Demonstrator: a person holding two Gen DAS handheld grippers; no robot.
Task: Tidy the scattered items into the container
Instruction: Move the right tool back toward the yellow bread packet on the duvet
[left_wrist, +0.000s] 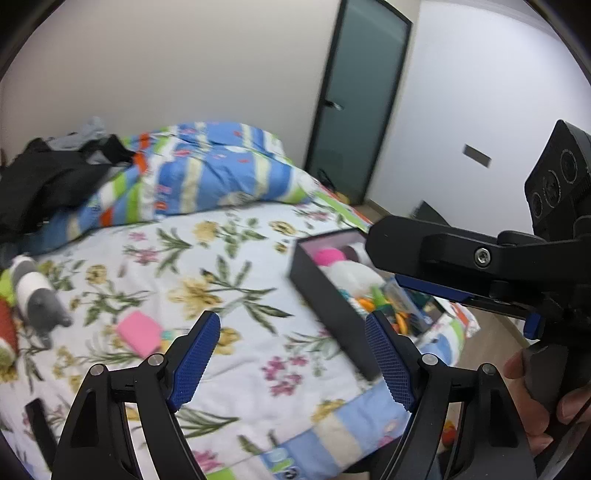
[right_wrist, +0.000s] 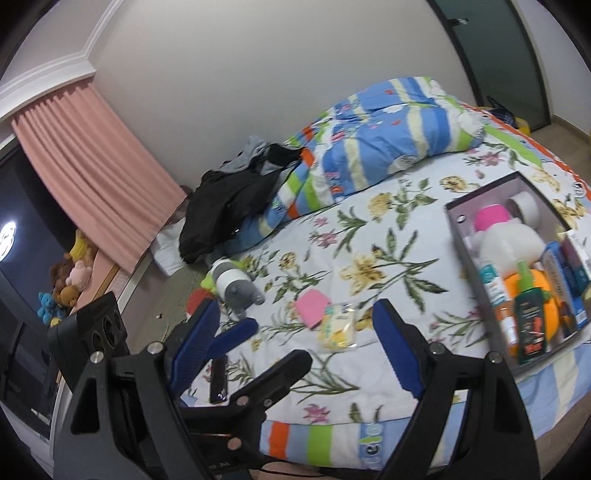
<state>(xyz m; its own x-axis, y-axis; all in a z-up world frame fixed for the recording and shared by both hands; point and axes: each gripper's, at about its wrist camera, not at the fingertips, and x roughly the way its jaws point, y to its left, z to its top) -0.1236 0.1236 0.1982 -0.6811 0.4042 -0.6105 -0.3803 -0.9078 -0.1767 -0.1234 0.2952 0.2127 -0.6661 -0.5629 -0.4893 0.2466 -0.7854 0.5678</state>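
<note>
A dark open box (right_wrist: 458, 236) sits on the floral bed at the right, filled with bottles and toys; it also shows in the left wrist view (left_wrist: 325, 295). A pink pad (right_wrist: 311, 302) and a clear yellow packet (right_wrist: 338, 326) lie on the bed. A grey and white plush (right_wrist: 236, 284) lies further left, and a black phone (right_wrist: 218, 374) near the front edge. My right gripper (right_wrist: 295, 332) is open and empty above the bed's front edge. My left gripper (left_wrist: 291, 354) is open and empty; the pink pad (left_wrist: 138, 334) and plush (left_wrist: 37, 295) lie to its left.
A striped folded quilt (right_wrist: 369, 147) and black clothes (right_wrist: 229, 199) lie at the bed's far side. A pink curtain (right_wrist: 92, 166) and stuffed toys (right_wrist: 70, 280) are at the left. A glass door (left_wrist: 358, 107) stands beyond the bed.
</note>
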